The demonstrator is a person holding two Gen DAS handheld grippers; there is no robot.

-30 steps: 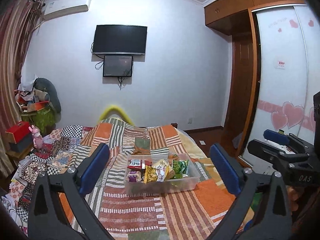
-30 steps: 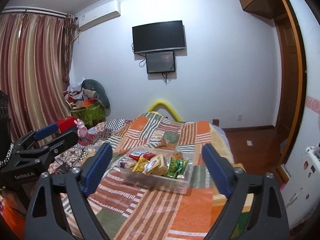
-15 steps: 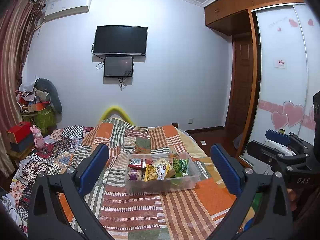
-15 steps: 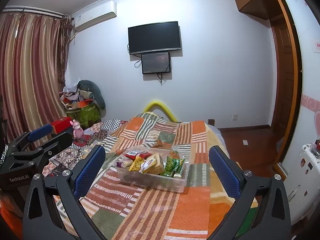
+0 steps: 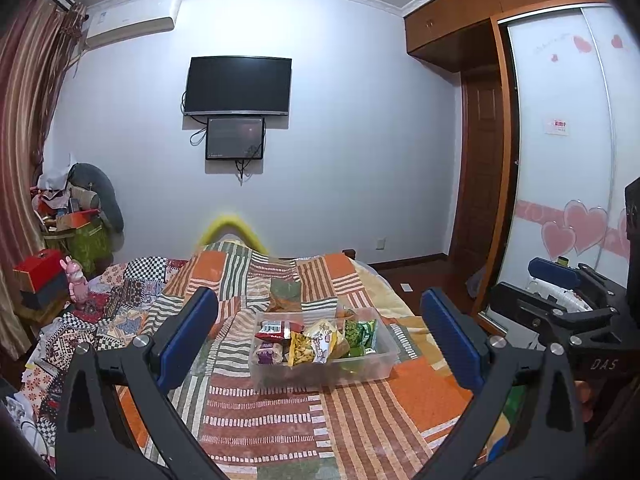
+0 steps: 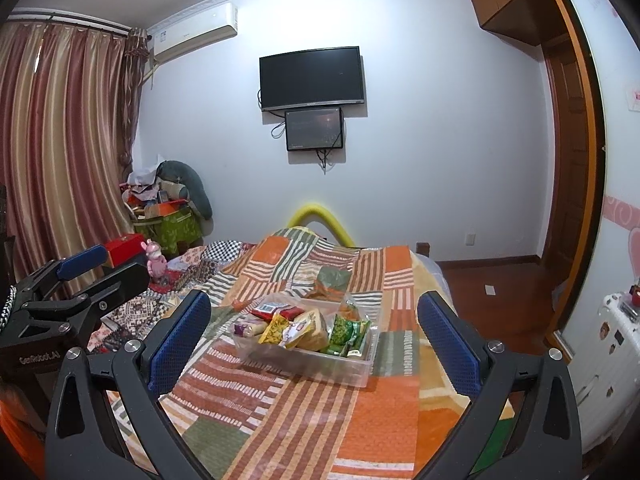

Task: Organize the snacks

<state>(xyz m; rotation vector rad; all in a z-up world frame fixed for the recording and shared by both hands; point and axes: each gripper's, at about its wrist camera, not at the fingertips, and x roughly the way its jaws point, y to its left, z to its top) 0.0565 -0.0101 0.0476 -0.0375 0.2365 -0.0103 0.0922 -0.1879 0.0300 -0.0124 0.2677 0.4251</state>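
Observation:
A clear plastic bin sits on the patchwork bedspread, filled with several snack packets: a red one, a yellow one, green ones. My left gripper hangs open well short of the bin, nothing between its blue pads. My right gripper is likewise open and empty, back from the bin. Each gripper shows at the edge of the other's view: the right one, the left one.
The bed runs toward a wall with a TV. A cluttered corner with a green box, a red box and a pink toy lies left. A wardrobe and wooden door stand right, with floor beside the bed.
Both grippers have drifted slightly, the bin sitting a little lower and more central in each view. The right gripper's fingers spread wider than a second ago. Nothing was picked up.

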